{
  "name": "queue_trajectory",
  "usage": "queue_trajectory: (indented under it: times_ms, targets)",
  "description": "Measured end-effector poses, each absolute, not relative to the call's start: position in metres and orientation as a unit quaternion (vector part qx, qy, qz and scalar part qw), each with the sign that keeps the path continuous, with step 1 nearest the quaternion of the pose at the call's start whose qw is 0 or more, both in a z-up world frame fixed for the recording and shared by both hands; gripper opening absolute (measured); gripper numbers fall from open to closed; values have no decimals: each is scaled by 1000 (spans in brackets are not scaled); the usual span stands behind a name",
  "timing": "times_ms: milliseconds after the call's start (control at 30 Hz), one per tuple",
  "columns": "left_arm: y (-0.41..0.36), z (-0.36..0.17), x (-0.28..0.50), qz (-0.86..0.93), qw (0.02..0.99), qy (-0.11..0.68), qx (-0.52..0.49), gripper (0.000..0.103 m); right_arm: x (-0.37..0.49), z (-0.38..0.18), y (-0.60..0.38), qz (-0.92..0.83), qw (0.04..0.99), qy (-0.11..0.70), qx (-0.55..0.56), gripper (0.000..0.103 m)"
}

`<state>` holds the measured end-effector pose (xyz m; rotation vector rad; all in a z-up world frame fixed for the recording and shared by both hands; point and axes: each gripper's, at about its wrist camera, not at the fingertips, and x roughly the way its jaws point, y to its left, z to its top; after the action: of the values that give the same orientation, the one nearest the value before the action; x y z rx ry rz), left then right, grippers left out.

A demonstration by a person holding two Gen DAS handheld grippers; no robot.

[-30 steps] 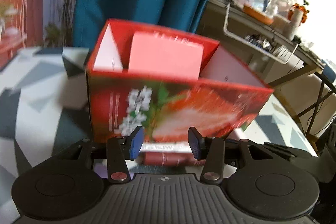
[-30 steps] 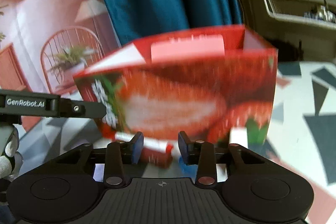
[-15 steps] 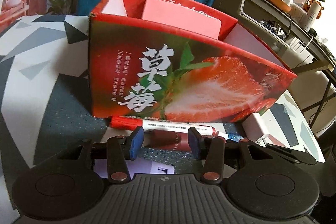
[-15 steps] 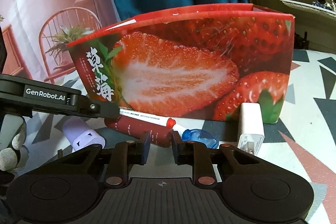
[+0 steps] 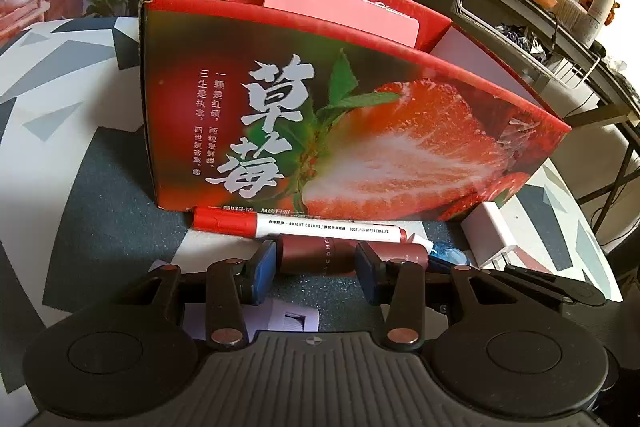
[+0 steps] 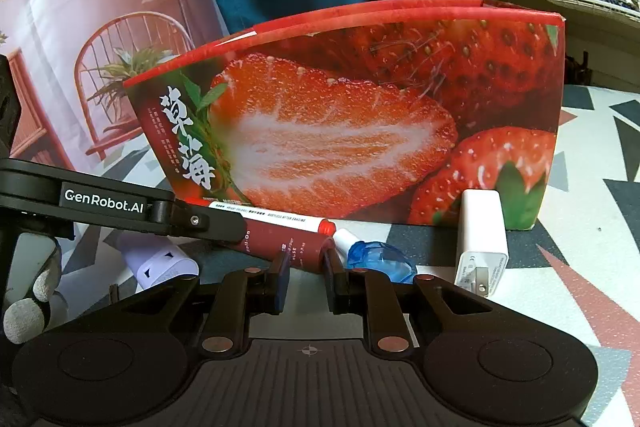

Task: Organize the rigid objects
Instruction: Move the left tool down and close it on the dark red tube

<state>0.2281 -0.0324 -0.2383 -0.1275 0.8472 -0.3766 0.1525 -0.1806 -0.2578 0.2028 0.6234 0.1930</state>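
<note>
A dark red roll-on tube (image 5: 320, 253) lies crosswise on the patterned table in front of the strawberry box (image 5: 360, 131). A red-and-white marker (image 5: 320, 227) rests between tube and box. My left gripper (image 5: 316, 263) hangs low over the tube, its jaws closing, with blue pads at the tube's left end and middle, not visibly pressing. In the right wrist view the tube (image 6: 276, 245) shows its right end just beyond my right gripper (image 6: 306, 277), whose pads stand a narrow gap apart. I cannot tell whether they touch it. The left gripper's finger (image 6: 208, 223) covers the tube's other end.
A white charger (image 6: 480, 239) stands against the box (image 6: 340, 131), and a blue clear object (image 6: 380, 257) lies beside the tube. A lilac object (image 6: 160, 263) sits at the near left. A pink card (image 5: 340, 11) stands inside the box. A gloved hand (image 6: 24, 307) is at the left edge.
Both grippers have sunk toward the tube and marker in front of the box. The right jaws have narrowed a good deal. The blur has gone.
</note>
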Motion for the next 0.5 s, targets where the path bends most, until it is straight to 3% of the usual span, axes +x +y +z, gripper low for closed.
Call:
queue_trajectory:
  times_ms: [500]
  targets:
    - [-32, -209, 202, -186, 904, 381, -55, 45, 130, -225, -166, 86, 954, 282, 47, 18]
